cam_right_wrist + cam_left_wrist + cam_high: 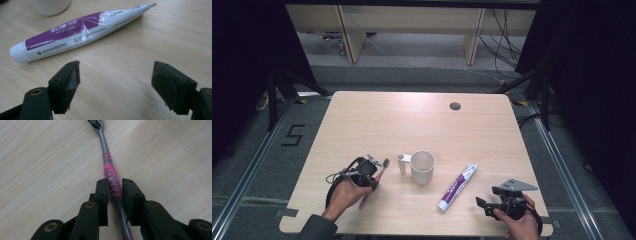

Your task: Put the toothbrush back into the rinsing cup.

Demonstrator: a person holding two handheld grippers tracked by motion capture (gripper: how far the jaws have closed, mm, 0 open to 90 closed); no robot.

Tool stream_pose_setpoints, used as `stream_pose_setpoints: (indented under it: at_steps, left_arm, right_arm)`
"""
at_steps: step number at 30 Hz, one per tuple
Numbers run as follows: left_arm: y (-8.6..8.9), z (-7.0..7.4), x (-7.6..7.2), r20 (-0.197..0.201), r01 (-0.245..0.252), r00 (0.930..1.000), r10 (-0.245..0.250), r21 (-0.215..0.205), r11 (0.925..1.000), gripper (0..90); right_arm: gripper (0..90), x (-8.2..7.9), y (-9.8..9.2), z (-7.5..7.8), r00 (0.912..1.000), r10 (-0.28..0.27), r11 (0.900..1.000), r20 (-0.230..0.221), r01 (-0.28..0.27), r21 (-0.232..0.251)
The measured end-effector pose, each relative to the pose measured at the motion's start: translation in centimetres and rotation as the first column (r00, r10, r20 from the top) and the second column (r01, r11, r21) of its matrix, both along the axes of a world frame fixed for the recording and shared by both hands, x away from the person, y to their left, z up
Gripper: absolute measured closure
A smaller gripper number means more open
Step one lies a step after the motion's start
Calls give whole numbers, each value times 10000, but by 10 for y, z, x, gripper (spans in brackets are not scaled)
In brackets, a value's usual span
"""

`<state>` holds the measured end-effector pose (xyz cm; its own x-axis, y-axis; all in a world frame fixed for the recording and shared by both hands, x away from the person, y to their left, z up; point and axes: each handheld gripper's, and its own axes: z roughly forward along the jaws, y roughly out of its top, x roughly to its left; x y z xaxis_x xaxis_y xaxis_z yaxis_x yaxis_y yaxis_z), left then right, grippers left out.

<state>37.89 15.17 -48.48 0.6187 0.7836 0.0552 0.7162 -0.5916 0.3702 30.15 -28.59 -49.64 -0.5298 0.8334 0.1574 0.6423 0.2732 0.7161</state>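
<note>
Left of the mug (422, 167), the left gripper (115, 191) has its jaws flanking the toothbrush (111, 182) handle — seemingly touching; squeeze squarely before lifting. Right gripper (116, 75) jaws gape — toothpaste (75, 31) right of the mug.

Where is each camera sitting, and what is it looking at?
High view: above the person's side, looking forward and down on the table; both forearms and hands show.
Left gripper view: rides the left gripper, looking along its jaws closed on the toothbrush.
Right gripper view: rides the right gripper, jaws wide apart, facing the toothpaste tube and the cup.
Shared: the high view also shows toothbrush, tube and cup.
</note>
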Motion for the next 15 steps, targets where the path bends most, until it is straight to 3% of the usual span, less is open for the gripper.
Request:
stream_pose_setpoints:
  at_steps: [3, 4, 6, 10, 12, 14, 15]
  left_arm:
    - [-4, 2, 5, -638, 248, 9977, -230, 274, 9993, 777]
    - [-4, 2, 5, -638, 248, 9977, -230, 274, 9993, 781]
    - [-7, 3, 8, -1127, 297, 9933, -250, 398, 9988, 803]
    - [-10, 4, 11, -1436, 603, 9883, -514, 587, 9965, 814]
    - [-12, 4, 12, -1476, 764, 9869, -658, 674, 9948, 816]
    - [-12, 5, 13, -1608, 762, 9849, -641, 702, 9946, 817]
    - [-12, 4, 14, -1633, 734, 9847, -613, 692, 9949, 818]
  right_arm:
    - [242, 0, 0, 0, 10000, -6, 10000, 61, 6, -54]
    - [242, 0, 0, 0, 10000, -6, 10000, -53, 7, 36]
    - [242, 0, 0, 0, 9999, -115, 9999, 88, 115, 8]
    - [242, 0, 0, 0, 9999, -93, 9999, 51, 93, 72]
    - [242, -1, -2, 2, 9998, -88, 9998, 178, 91, -171]
    - [243, 0, -1, 1, 10000, -23, 10000, -67, 24, 76]
    - [242, 0, -2, 1, 10000, -66, 10000, 20, 66, -43]
